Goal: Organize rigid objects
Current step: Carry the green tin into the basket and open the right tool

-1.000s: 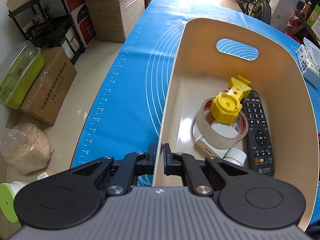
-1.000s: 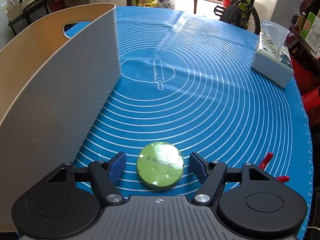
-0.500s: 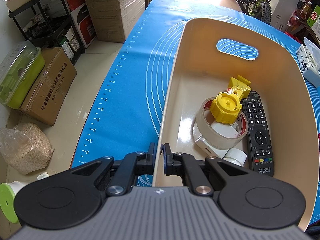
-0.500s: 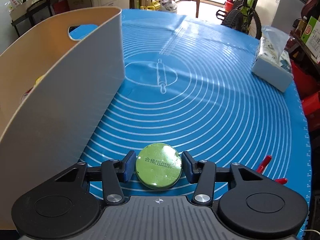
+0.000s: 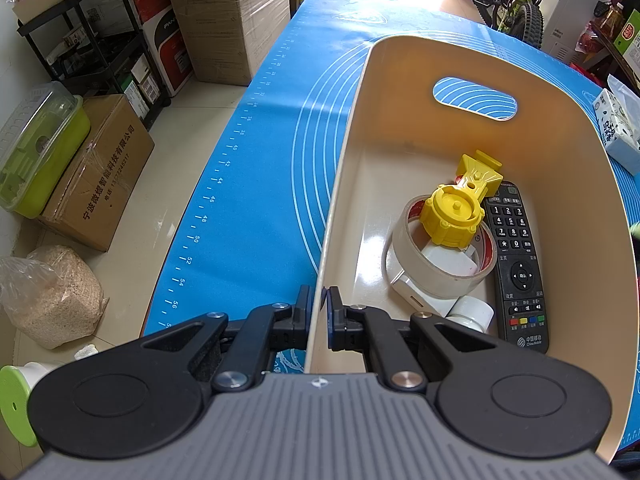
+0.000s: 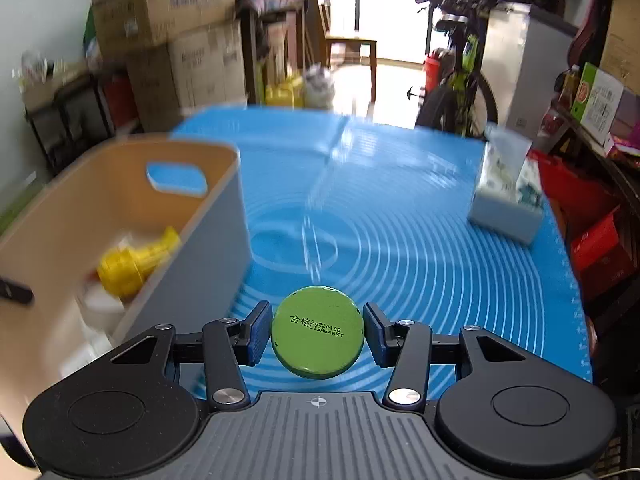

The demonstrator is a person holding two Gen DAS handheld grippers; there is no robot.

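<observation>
A cream bin (image 5: 400, 136) stands on the blue mat (image 5: 256, 200). My left gripper (image 5: 318, 312) is shut on the bin's near wall, one finger outside and one inside. In the bin lie a yellow plastic part (image 5: 452, 212), a tape roll (image 5: 436, 264), a black remote (image 5: 516, 264) and white pieces (image 5: 468, 308). In the right wrist view my right gripper (image 6: 318, 330) is shut on a round green tin (image 6: 318, 332), held in the air above the mat (image 6: 420, 264), to the right of the bin (image 6: 100, 208). The yellow part (image 6: 132, 262) shows blurred inside it.
A tissue pack (image 6: 508, 196) sits at the mat's far right edge. Cardboard boxes (image 5: 224, 12), a black trolley (image 5: 92, 52), a green-lidded container (image 5: 36, 148) and a grain bag (image 5: 56, 296) stand on the floor to the left. A bicycle (image 6: 460, 80) stands beyond the table.
My right gripper closed on the green tin and lifted it off the mat, and its view tilted up toward the room. The left gripper and the bin stayed still.
</observation>
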